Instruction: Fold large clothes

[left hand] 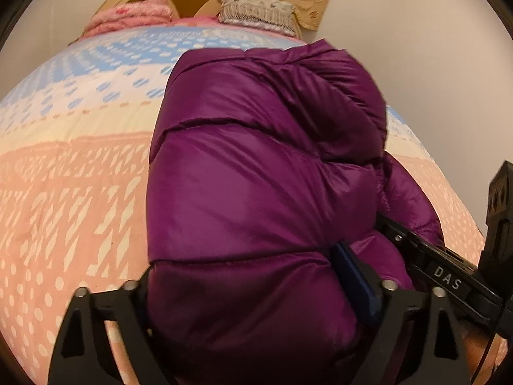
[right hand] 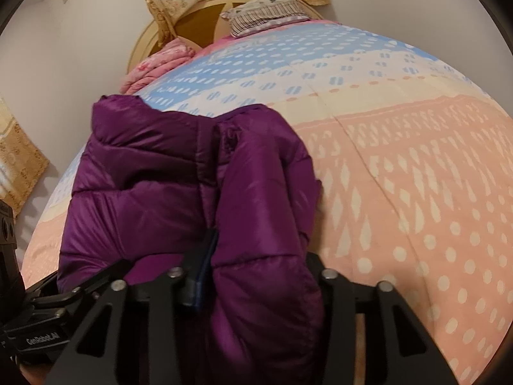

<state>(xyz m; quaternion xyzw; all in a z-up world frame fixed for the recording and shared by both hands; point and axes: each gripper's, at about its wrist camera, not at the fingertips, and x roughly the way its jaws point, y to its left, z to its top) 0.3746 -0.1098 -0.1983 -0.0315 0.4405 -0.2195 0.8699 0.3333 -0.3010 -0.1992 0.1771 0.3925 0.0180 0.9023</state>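
Observation:
A purple puffer jacket [left hand: 256,173] lies folded in a long bundle on the bed. My left gripper [left hand: 256,295] is shut on its near end, with thick padding bulging between the fingers. In the right wrist view the jacket [right hand: 166,173] fills the lower middle. My right gripper [right hand: 253,276] is shut on a fold of the same near end, just beside the left gripper. The right gripper's body shows at the right edge of the left wrist view [left hand: 449,272], and the left gripper's body at the left edge of the right wrist view [right hand: 41,320].
The bed has a pink, cream and blue patterned quilt [left hand: 73,166]. A grey striped pillow [left hand: 256,12] and a pink blanket [left hand: 128,19] lie by the round wooden headboard [right hand: 192,22]. Walls flank the bed, and a curtain [right hand: 19,157] hangs at the left.

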